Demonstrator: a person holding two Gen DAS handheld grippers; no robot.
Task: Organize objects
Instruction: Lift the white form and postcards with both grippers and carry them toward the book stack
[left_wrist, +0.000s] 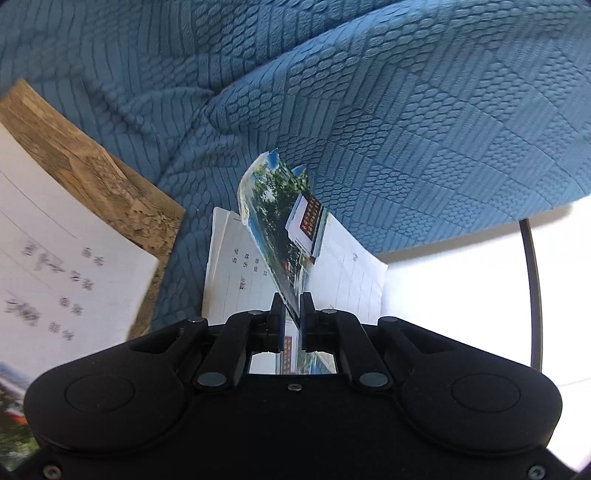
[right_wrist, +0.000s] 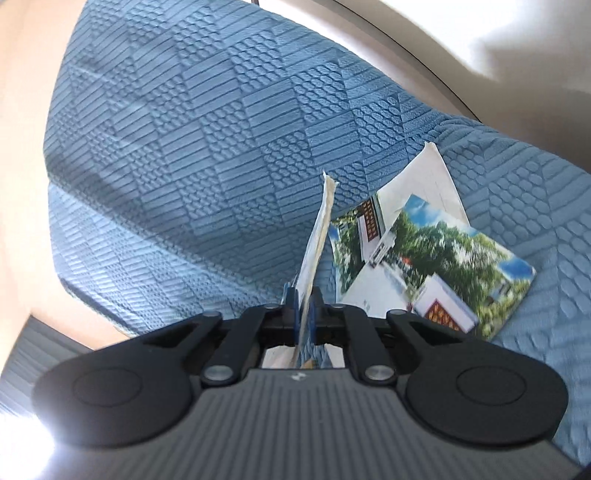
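Left gripper clamped on photo card, right gripper on paper; both edge-on, long axes pointing away.

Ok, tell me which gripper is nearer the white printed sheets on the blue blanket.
Left. The left gripper hangs directly over the white sheets, gripping a photo postcard; the right gripper, gripping a pale card, sits aside.

Strong daylight overexposes the white surface at right in the left wrist view and flares at near left in the right wrist view, while fisheye curvature bends the blue textured cover and motion blur softens the printed sheet at left.
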